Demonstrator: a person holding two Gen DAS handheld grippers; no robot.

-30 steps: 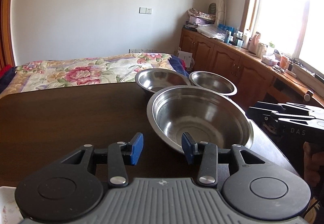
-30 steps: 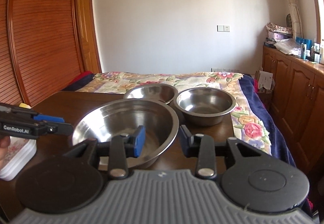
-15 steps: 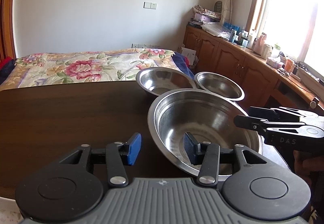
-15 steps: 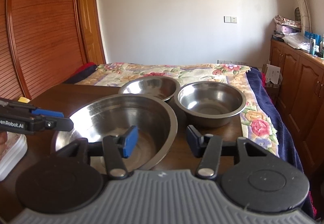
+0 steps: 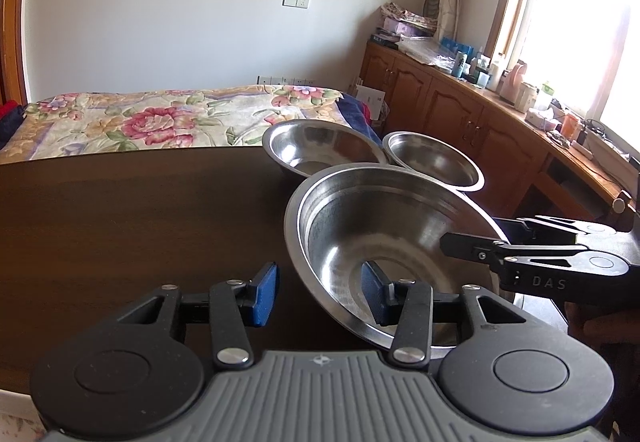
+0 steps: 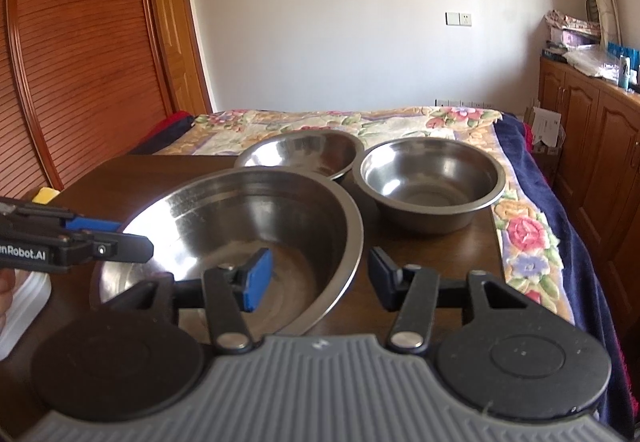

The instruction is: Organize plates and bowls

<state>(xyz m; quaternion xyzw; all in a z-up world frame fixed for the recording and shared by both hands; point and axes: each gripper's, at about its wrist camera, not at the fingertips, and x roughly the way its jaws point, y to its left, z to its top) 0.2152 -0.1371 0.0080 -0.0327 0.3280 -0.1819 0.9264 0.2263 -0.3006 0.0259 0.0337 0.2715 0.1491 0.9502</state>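
Three steel bowls stand on the dark wooden table (image 5: 120,222). The large bowl (image 5: 360,226) (image 6: 240,210) is nearest, with a medium bowl (image 5: 320,146) (image 6: 296,152) and a small bowl (image 5: 434,162) (image 6: 430,182) behind it. My left gripper (image 5: 318,292) is open and straddles the large bowl's near left rim, right finger inside. My right gripper (image 6: 318,278) is open and straddles the opposite rim, left finger inside. Each gripper shows in the other's view: the right gripper (image 5: 476,238), the left gripper (image 6: 132,236).
A white dish (image 6: 24,306) and a yellow object (image 6: 44,196) lie at the table's left edge. Beyond the table's far edge is a floral bed (image 5: 160,118). Wooden cabinets (image 5: 460,114) with clutter run along the right under a window.
Both grippers have moved forward onto the large bowl, so its rim now lies between each pair of fingers. The jaws have stayed open.
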